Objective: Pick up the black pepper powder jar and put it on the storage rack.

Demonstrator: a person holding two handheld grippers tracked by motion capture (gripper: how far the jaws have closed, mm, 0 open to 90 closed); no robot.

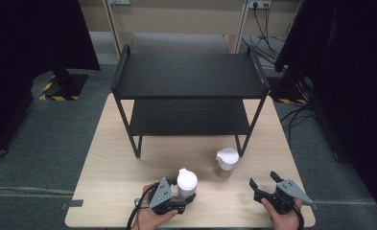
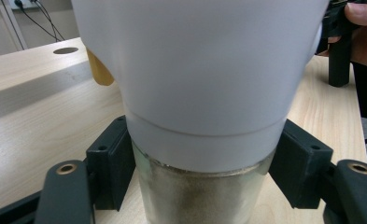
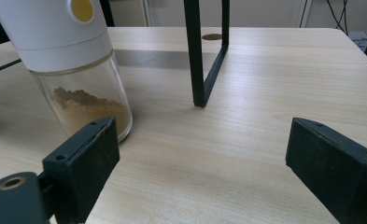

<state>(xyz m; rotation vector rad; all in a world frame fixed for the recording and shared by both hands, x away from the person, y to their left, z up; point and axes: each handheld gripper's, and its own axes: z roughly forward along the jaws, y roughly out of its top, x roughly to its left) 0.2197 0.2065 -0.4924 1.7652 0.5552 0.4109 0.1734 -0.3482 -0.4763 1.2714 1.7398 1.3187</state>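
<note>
Two spice grinders with white tops and glass bases of brown powder stand on the wooden table. My left gripper is shut on the near grinder. In the left gripper view my left gripper has its pads pressed against both sides of that grinder, just below the white top. The second grinder stands upright farther right, near a shelf leg. My right gripper is open at the table's front right. In the right gripper view my right gripper is wide open, with the second grinder just beyond its left jaw.
A black two-tier shelf stands on the back half of the table, both tiers bare. One of its front legs stands ahead of the right gripper. The other hand with its gripper is at the top right of the left gripper view.
</note>
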